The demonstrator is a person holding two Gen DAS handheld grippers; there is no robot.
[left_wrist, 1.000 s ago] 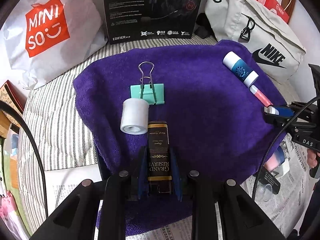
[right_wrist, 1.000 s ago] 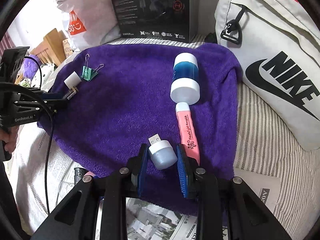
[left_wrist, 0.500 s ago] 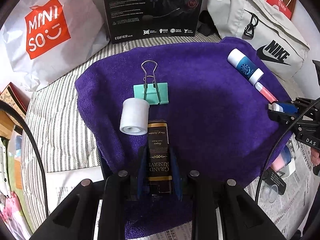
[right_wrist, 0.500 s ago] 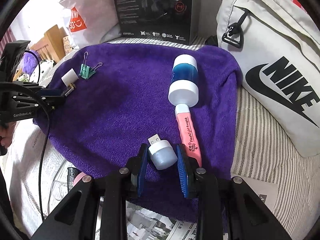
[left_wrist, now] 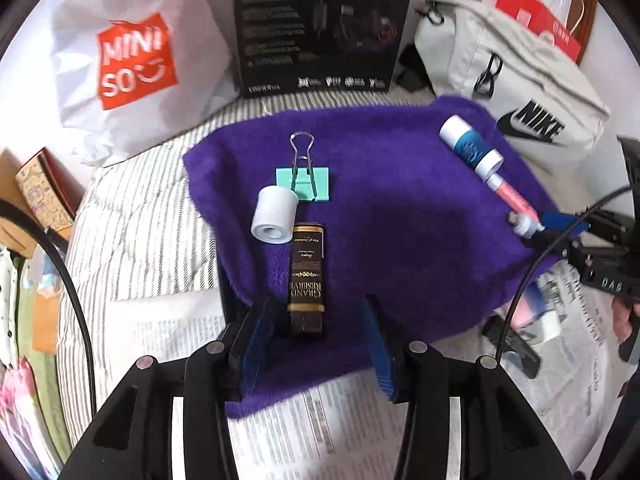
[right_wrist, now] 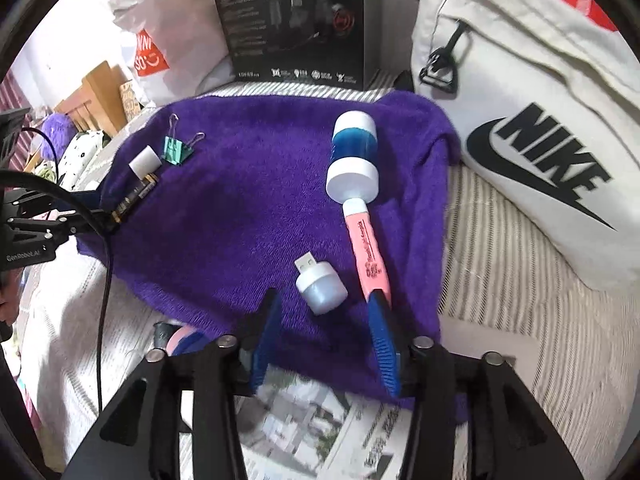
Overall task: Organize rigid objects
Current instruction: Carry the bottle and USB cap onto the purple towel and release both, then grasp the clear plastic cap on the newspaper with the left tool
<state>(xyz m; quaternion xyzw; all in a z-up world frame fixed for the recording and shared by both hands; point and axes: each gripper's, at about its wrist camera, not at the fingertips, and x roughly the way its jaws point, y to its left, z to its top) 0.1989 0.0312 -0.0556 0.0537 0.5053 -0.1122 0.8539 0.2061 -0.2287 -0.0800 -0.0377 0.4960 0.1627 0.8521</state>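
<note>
A fuzzy purple towel [left_wrist: 400,216] spreads over the striped bedding [left_wrist: 136,248], filling the middle of both views. Behind it, at the top of the frame, stand one black cardboard box [left_wrist: 320,24], one white plastic shopping bag [left_wrist: 132,56] and one cream canvas bag [right_wrist: 532,112].

On the towel lie six rigid items. At right: one blue-and-white cylindrical bottle [right_wrist: 354,156], one slim pink tube [right_wrist: 370,252], one small white USB plug light [right_wrist: 320,282]. At left: one dark rectangular box with gold print [left_wrist: 307,276], one white tape roll [left_wrist: 275,220], one mint-green metal binder clip [left_wrist: 304,178].

The left gripper [left_wrist: 316,322] has its jaws spread, straddling the dark box without gripping. The right gripper [right_wrist: 326,312] is likewise released around the plug light.
</note>
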